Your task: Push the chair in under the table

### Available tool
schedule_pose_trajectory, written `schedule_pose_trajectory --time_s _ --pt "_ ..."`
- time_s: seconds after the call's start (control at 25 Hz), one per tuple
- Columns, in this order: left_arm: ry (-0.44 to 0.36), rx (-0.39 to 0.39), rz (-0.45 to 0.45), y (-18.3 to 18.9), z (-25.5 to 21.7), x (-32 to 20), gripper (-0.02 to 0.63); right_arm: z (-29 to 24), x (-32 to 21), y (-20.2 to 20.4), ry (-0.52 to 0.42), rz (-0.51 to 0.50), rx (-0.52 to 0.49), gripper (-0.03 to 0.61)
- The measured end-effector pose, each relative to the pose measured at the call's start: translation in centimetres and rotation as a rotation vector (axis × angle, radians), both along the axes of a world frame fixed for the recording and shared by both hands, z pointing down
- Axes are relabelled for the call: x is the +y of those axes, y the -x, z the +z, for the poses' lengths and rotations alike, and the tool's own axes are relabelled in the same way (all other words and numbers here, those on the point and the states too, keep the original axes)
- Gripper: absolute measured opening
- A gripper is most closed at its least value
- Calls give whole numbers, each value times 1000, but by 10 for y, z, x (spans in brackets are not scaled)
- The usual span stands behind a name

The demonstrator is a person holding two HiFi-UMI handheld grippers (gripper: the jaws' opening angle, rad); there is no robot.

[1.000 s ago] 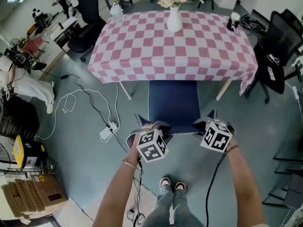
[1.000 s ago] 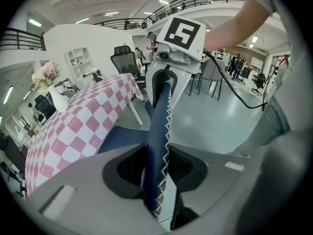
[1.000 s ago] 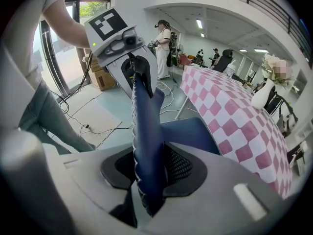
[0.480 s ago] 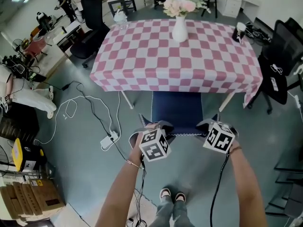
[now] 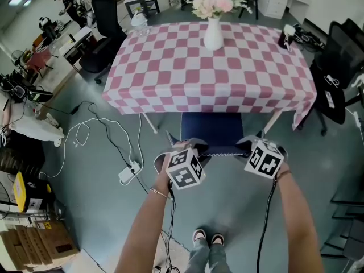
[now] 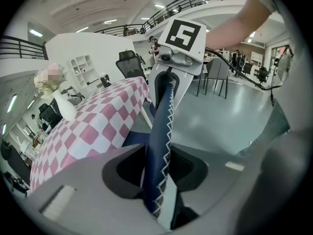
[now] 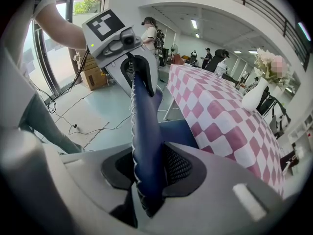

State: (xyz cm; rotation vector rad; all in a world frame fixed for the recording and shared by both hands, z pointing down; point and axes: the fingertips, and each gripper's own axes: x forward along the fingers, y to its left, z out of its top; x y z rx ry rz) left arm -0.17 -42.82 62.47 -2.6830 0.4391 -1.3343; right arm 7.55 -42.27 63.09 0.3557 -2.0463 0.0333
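Note:
A blue chair (image 5: 211, 128) stands at the near side of the table (image 5: 170, 73), which wears a pink-and-white checked cloth; most of its seat lies under the cloth's edge. Both grippers clamp the top edge of the stitched backrest (image 6: 160, 131). My left gripper (image 5: 186, 151) is shut on the backrest's left end, and my right gripper (image 5: 248, 145) is shut on its right end. In the left gripper view the blue backrest fills the left gripper (image 6: 156, 168); the right gripper view shows the same in the right gripper (image 7: 146, 168). A white vase of flowers (image 5: 213, 33) stands on the table.
Black office chairs stand at the right (image 5: 335, 73) and far left (image 5: 105, 27) of the table. A power strip with white cables (image 5: 129, 171) lies on the floor to the left. Cardboard boxes (image 5: 34, 246) sit at the bottom left. My feet (image 5: 207, 238) are behind the chair.
Both grippers have moved toward the table with the backrest in them. The chair has slid further under the cloth, so less of the seat shows.

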Motion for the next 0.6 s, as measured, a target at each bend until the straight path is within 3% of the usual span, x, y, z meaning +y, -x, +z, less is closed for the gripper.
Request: schedule_pose_trajectory --time_s 0.6 --pt "-17 17 5 -10 0 -52 109 1 -55 -10 -35 10 13 120"
